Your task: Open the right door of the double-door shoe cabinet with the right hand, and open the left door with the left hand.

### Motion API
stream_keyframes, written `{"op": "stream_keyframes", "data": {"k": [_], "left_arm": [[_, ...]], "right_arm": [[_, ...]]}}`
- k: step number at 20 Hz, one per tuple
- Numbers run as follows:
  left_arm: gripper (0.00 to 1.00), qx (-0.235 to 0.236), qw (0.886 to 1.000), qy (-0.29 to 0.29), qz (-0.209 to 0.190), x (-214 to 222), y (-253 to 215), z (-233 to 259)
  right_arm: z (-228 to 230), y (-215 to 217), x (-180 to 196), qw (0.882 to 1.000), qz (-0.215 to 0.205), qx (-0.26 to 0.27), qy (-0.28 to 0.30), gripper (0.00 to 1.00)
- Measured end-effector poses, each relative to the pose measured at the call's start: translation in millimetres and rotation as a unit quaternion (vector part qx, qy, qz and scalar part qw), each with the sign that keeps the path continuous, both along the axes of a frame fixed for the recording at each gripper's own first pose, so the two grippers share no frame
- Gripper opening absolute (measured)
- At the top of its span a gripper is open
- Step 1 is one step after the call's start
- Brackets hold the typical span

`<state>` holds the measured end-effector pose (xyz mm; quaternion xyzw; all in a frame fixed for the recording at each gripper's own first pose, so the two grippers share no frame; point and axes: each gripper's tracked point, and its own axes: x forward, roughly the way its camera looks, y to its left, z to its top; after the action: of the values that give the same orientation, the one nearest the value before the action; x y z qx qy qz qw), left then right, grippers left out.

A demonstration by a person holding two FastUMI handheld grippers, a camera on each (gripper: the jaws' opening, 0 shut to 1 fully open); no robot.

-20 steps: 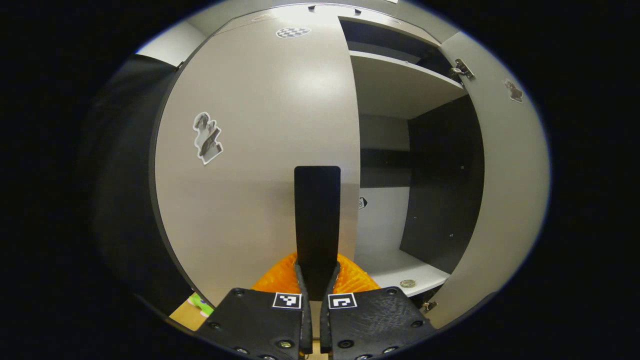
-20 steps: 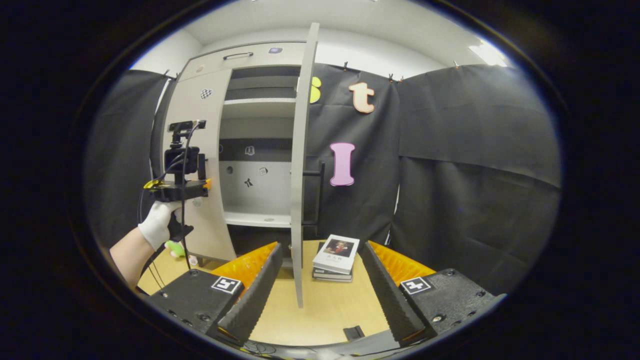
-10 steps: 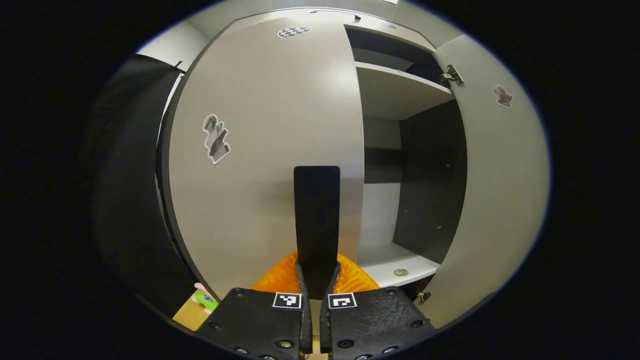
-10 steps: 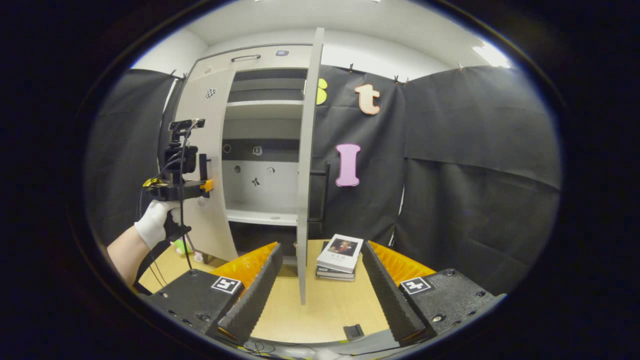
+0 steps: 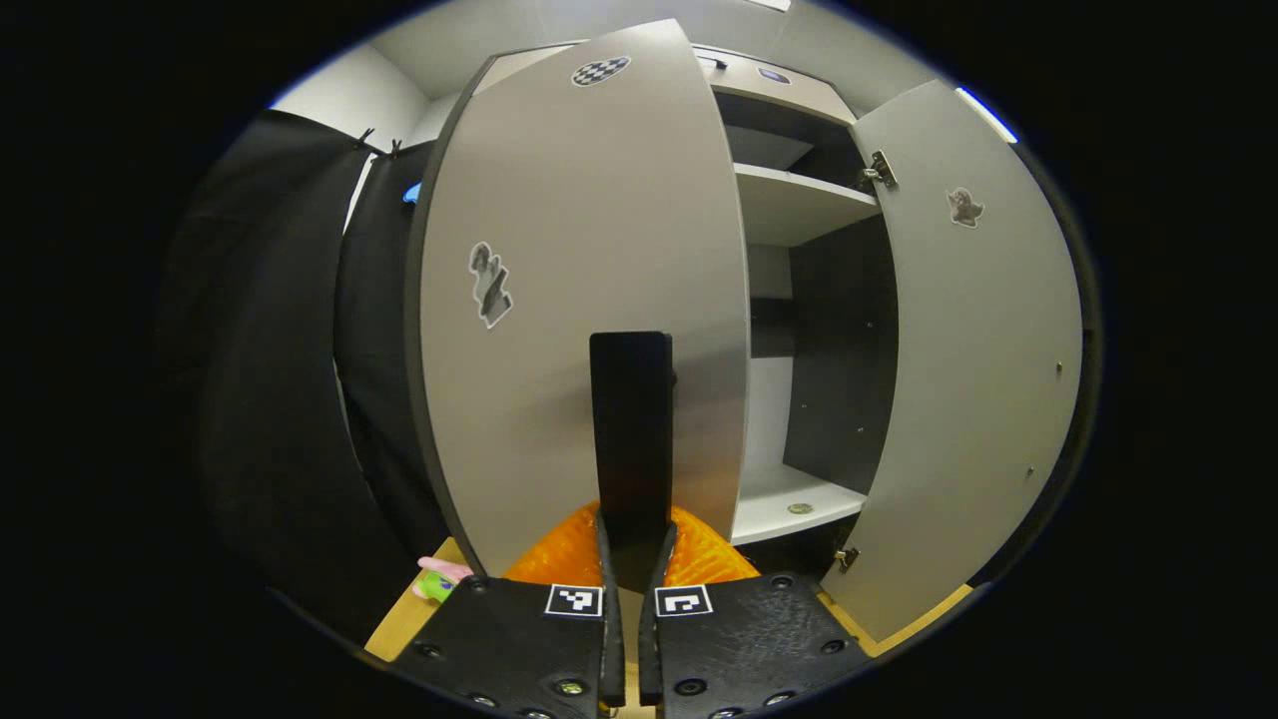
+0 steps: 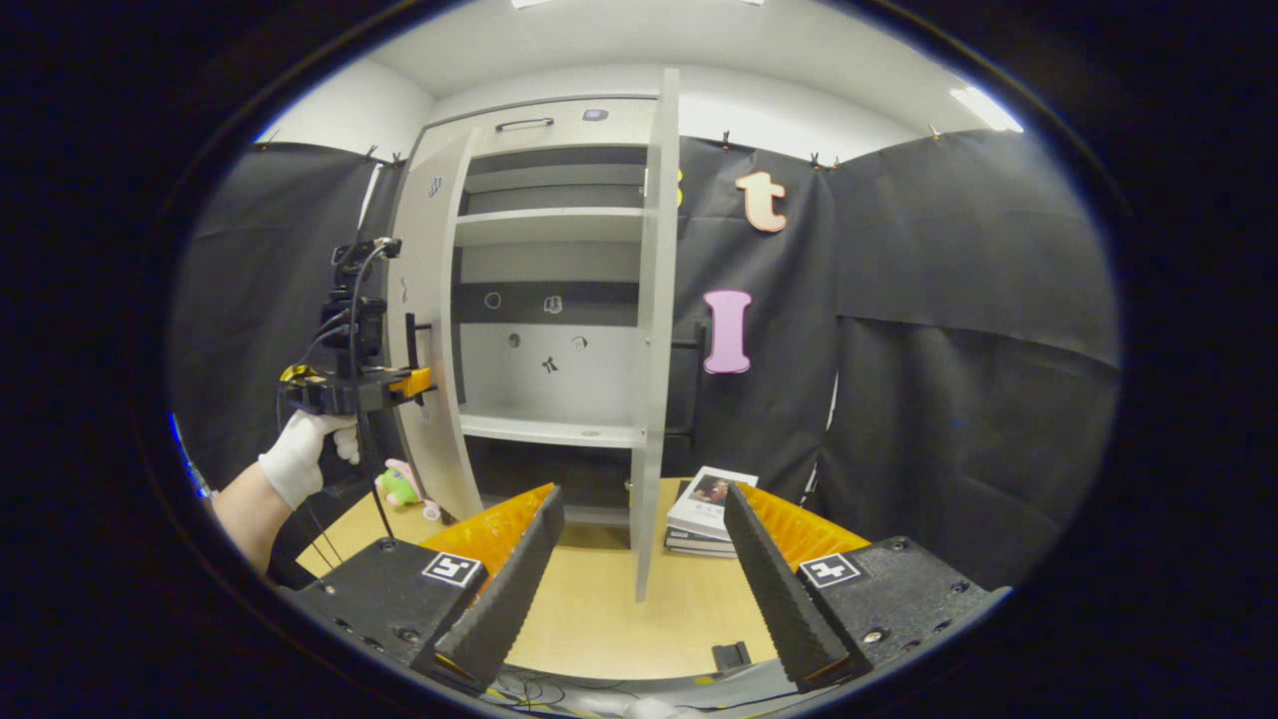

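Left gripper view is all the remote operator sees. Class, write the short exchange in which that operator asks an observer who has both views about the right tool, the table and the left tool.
Operator: Is the right tool holding the right door?
Observer: No. The right tool is open and apart from the right door, which stands edge-on ahead of it.
Operator: What lies on the table past that door?
Observer: A stack of books lies on the table, by the door's outer face.
Operator: What holds my left tool?
Observer: A white-gloved hand holds the left tool at the left door handle.
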<state>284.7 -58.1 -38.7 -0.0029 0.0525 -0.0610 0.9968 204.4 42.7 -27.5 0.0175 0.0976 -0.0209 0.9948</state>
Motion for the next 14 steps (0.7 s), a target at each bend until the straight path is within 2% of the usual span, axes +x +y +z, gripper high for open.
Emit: {"op": "stream_keyframes", "data": {"k": [7,9,14], "left_arm": [[0.04,0.012,0.999,-0.006,0.033,-46,59,1],[0.00,0.005,0.999,-0.003,0.043,-51,79,-2],[0.00,0.022,0.997,-0.001,0.079,-67,137,-7]], "right_arm": [[0,30,-13,0.999,0.036,0.007,-0.003,1.00],[1,40,-12,0.999,0.047,0.013,-0.004,1.00],[1,65,-11,0.997,0.073,0.015,-0.007,1.00]]}}
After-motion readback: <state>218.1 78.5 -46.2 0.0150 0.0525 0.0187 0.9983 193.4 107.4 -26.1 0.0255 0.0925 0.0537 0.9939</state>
